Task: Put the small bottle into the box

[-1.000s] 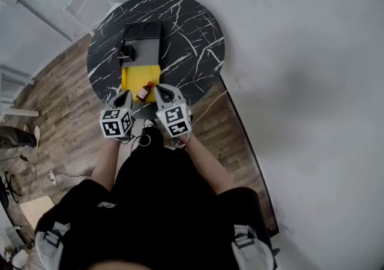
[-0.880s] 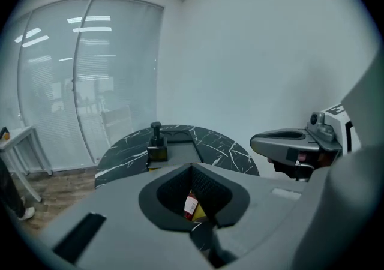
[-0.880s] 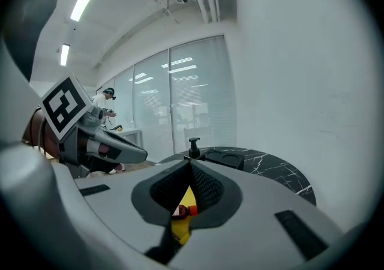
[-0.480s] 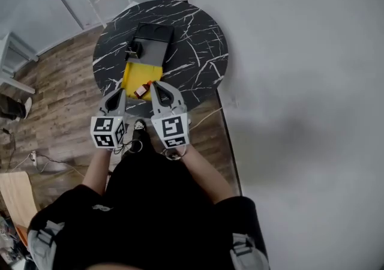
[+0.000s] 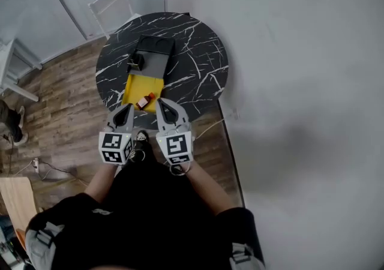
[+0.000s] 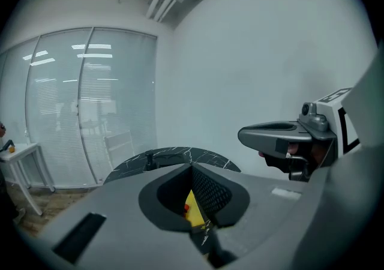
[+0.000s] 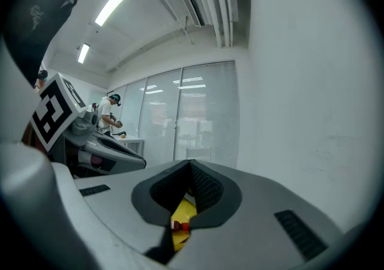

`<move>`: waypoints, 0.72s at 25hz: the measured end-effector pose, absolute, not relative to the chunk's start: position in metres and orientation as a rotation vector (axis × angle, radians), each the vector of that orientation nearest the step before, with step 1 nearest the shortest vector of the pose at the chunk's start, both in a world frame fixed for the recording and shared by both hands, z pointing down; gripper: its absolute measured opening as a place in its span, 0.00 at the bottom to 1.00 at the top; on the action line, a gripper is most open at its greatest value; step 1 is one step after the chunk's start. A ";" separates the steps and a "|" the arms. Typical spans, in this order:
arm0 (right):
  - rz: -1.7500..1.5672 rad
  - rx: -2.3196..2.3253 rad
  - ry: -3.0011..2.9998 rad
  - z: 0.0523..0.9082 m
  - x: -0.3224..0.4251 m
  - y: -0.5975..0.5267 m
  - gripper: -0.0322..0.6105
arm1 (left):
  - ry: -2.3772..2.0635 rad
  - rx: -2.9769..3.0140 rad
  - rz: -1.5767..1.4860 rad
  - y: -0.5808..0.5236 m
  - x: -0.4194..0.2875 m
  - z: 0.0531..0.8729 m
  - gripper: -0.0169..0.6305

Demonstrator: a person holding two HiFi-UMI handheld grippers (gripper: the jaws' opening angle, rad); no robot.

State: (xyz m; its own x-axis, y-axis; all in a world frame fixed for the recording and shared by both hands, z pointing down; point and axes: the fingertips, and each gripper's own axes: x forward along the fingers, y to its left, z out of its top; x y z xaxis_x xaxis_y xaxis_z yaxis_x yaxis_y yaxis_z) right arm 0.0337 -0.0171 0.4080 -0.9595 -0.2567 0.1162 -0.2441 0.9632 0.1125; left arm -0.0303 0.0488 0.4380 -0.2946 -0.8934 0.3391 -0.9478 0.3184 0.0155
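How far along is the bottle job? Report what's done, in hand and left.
Done: nothing certain. The small bottle lies on the yellow panel against the dark box; whether that panel belongs to the box is unclear. In hand: nothing; left gripper and right gripper are shut, empty, short of the bottle. Left: probably grasping the bottle and setting it in the box.

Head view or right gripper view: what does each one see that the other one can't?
Only the head view shows the whole round table, the black box, the white chair and the wooden floor. Only the right gripper view shows the ceiling lights and a person far off. Both show the yellow sheet, the small bottle lying on it, and the left gripper.
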 end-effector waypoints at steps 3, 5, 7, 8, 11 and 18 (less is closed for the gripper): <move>-0.114 0.406 -2.989 0.404 0.031 -0.017 0.04 | -2.294 1.677 0.277 0.046 -0.033 0.434 0.03; -0.103 0.405 -2.985 0.405 0.027 -0.020 0.04 | -2.299 1.678 0.270 0.045 -0.037 0.431 0.03; -0.111 0.407 -2.976 0.408 0.022 -0.025 0.04 | -2.313 1.670 0.261 0.046 -0.043 0.431 0.03; -0.116 0.411 -2.971 0.410 0.020 -0.027 0.04 | -2.315 1.663 0.258 0.047 -0.045 0.432 0.03; -0.108 0.422 -2.959 0.414 0.018 -0.029 0.04 | -2.307 1.638 0.262 0.053 -0.051 0.439 0.03; -0.120 0.404 -2.946 0.420 0.009 -0.023 0.04 | -2.301 1.600 0.243 0.063 -0.060 0.448 0.03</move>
State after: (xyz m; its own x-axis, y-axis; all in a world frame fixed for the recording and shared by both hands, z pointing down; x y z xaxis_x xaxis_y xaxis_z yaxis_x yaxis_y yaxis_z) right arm 0.0095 -0.0235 0.4195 -0.9497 -0.2737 0.1521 -0.2604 0.9601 0.1016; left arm -0.0601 0.0626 0.4483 -0.3167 -0.8778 0.3595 -0.9335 0.3557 0.0463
